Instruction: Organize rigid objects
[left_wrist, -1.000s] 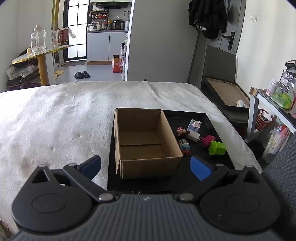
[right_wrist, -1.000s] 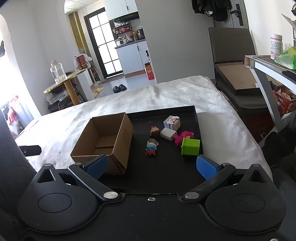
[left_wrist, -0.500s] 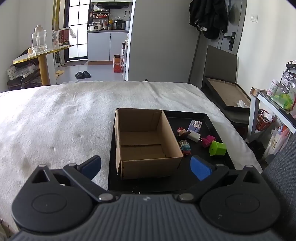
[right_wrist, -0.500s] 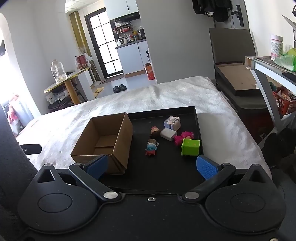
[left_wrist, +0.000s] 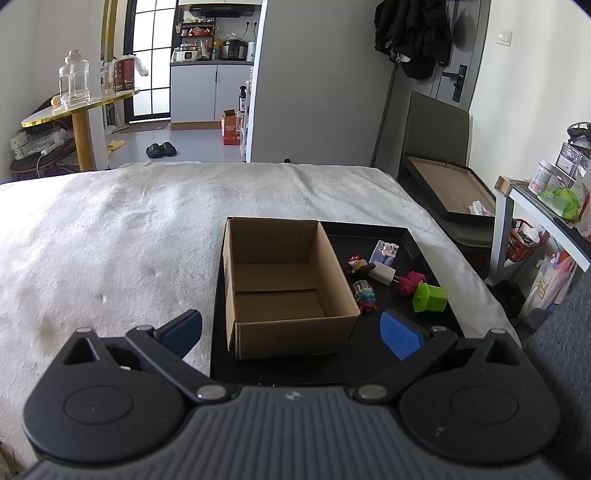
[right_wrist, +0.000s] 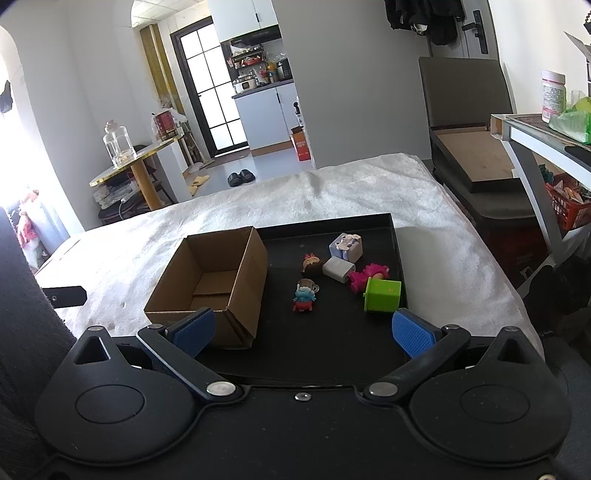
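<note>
Left gripper (left_wrist: 291, 331) hangs with blue pads spread wide, nothing between them; right gripper (right_wrist: 302, 329) likewise gaping and empty. Just ahead sits the open brown cardboard box (right_wrist: 212, 284) (bare inside) on the flat black tray (right_wrist: 332, 339). At its three o'clock: a green plastic cube (right_wrist: 382, 295), a white charger block (right_wrist: 338, 268), a pink figure (right_wrist: 365, 276), small dolls.

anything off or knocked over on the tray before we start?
Nothing damaged or spilled. The cardboard box stands upright and empty on the black tray. The green cube lies tipped on its side, and the small toys beside it are loosely scattered, the white charger touching the pink toy. Both grippers open, holding nothing.
</note>
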